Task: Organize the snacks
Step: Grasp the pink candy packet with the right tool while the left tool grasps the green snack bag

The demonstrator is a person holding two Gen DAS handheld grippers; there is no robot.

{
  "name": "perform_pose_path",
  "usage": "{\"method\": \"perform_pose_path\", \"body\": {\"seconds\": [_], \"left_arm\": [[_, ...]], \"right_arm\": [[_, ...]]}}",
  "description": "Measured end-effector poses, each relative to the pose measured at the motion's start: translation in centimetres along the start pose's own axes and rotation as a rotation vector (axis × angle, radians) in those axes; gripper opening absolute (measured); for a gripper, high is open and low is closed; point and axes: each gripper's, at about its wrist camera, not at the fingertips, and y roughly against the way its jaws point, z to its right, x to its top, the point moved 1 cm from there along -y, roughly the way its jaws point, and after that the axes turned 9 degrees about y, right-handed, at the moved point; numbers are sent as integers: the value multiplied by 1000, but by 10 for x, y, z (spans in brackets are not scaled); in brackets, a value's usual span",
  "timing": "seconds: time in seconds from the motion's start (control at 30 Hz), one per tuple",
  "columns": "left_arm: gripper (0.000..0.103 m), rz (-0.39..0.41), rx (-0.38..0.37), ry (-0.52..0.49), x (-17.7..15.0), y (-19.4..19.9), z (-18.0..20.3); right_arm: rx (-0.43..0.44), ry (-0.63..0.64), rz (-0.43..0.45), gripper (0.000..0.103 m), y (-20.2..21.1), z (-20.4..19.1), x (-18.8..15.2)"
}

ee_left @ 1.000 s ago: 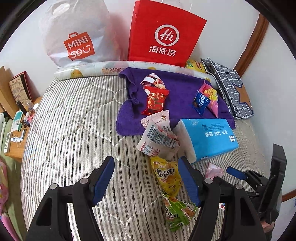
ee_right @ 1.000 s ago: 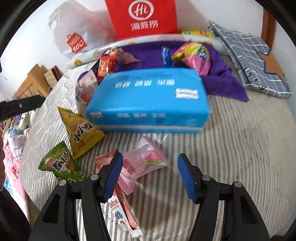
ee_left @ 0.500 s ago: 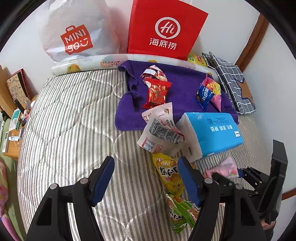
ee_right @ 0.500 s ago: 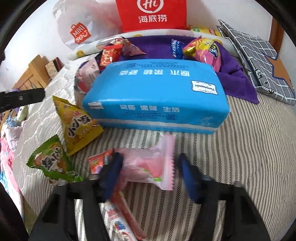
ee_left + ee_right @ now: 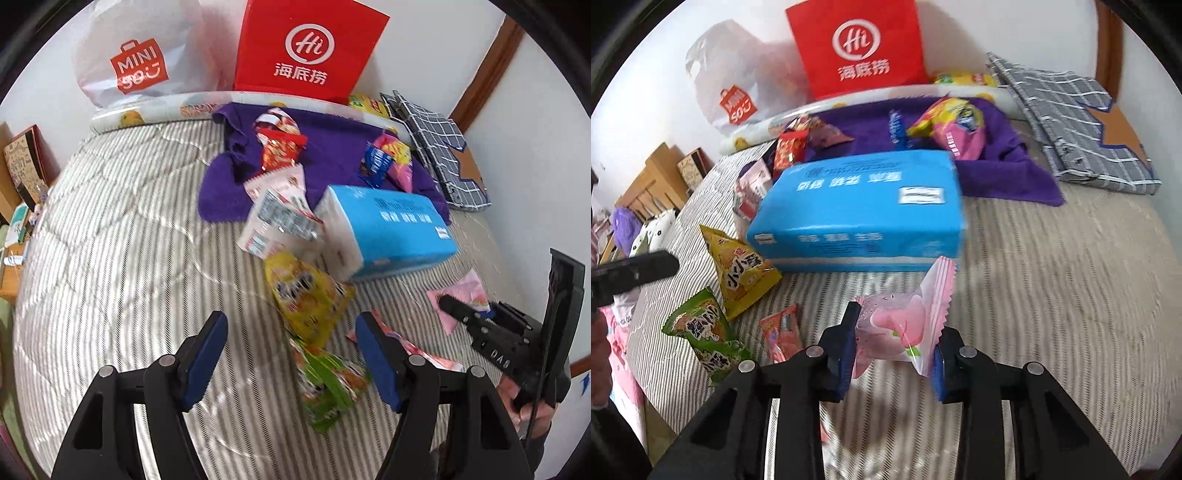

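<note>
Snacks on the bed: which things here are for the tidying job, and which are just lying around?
For the job:
- pink packet, between the closing right gripper fingers
- yellow packet
- green packet
- red packet
- purple towel

Just lying around:
- blue tissue pack
- red bag
- checked cloth

Grey-and-white striped bedspread (image 5: 110,258), purple towel (image 5: 332,155), bright blue tissue pack (image 5: 857,206), red paper bag (image 5: 310,48), pink peach-printed packet (image 5: 901,328), navy checked cloth (image 5: 1071,122)
</note>
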Motion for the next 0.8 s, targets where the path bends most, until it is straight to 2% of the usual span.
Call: {"method": "perform_pose_path", "body": {"seconds": [0.13,0.33,0.5,0.63,0.8], "left_arm": [[77,-4,-20,-7,-14,-3,9],[78,-40,-6,-42,-33,-17,20],[78,-62,-4,-41,-44,-26,20],[77,-65,32,-66,-50,-32,23],[73,-87,39,-55,-50,-40,24]], "right_arm": [[-32,-20,18,33,16,16,-9],[-67,-67,39,33,32,41,-26],[-86,-96,32,33,33,54,-38],[-89,-116,27,33,32,62,-43],[-90,-124,17,33,31,65,-51]]}}
